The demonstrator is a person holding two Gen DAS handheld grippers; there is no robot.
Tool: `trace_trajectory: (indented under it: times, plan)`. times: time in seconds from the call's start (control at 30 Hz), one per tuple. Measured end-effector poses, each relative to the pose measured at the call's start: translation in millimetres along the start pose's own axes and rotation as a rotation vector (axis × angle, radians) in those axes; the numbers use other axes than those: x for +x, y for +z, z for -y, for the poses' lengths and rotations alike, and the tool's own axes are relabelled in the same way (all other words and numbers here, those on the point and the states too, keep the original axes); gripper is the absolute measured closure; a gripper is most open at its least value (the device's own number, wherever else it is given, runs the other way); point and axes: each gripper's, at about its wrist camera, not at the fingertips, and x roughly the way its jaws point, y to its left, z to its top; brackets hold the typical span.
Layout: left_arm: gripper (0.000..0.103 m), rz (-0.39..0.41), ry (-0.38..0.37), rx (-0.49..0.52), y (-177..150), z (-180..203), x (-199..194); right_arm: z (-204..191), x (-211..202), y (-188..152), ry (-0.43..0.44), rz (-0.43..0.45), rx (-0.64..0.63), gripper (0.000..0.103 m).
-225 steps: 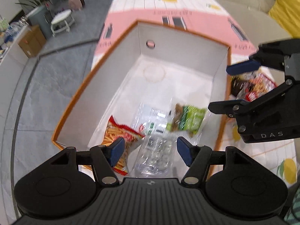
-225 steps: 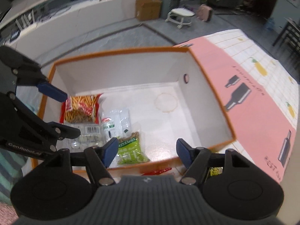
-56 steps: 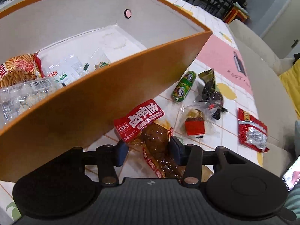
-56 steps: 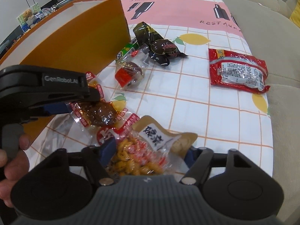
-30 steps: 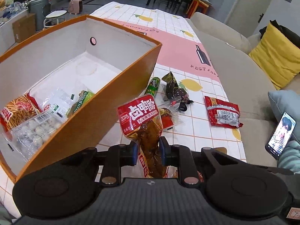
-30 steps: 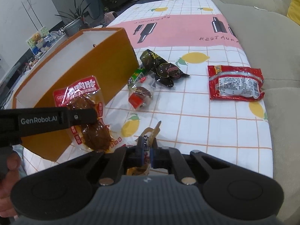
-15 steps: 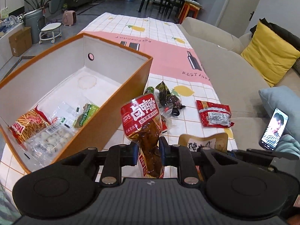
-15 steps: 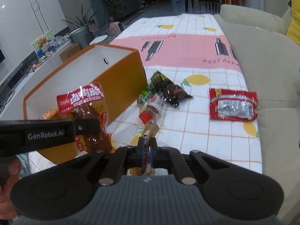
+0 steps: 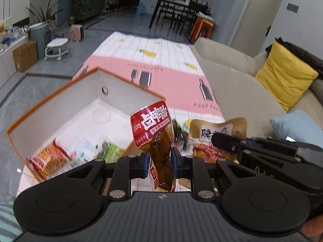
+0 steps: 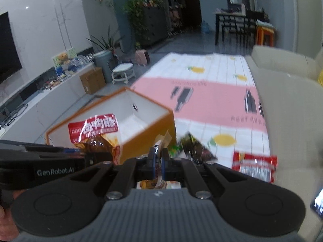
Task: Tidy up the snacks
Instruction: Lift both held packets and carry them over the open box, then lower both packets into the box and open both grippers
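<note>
Orange cardboard box with white inside (image 9: 60, 109) sits left of and beyond my left gripper (image 9: 160, 164), a few snack packs lying at its near end. That gripper's jaws are narrowed onto a red-labelled clear pouch of brown braised meat (image 9: 159, 139), standing up between them. To its right, my right gripper (image 10: 158, 159) is clamped fully onto a tan kraft-paper snack bag (image 9: 220, 129), held above the checked tablecloth (image 10: 222, 141).

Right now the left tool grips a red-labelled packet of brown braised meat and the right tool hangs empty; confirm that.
Not quite. The left tool does grip the red-labelled packet of brown braised meat, but the right tool is not empty: it pinches a tan kraft snack pouch, as the left wrist view shows.
</note>
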Motion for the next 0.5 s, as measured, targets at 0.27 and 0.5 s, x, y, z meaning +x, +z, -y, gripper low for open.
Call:
trace_trajectory:
  times: [0.27,0.5]
  plan:
    - [0.080,0.064,0.012,-0.012,31.8,-22.2,-15.8,-15.5,-1.1,53.6,0.041,0.082,-0.058,0.103]
    - [0.080,0.096,0.053,-0.048,63.8,-60.7,-17.4,-36.2,21.0,92.7,0.105,0.106,-0.088,0.102]
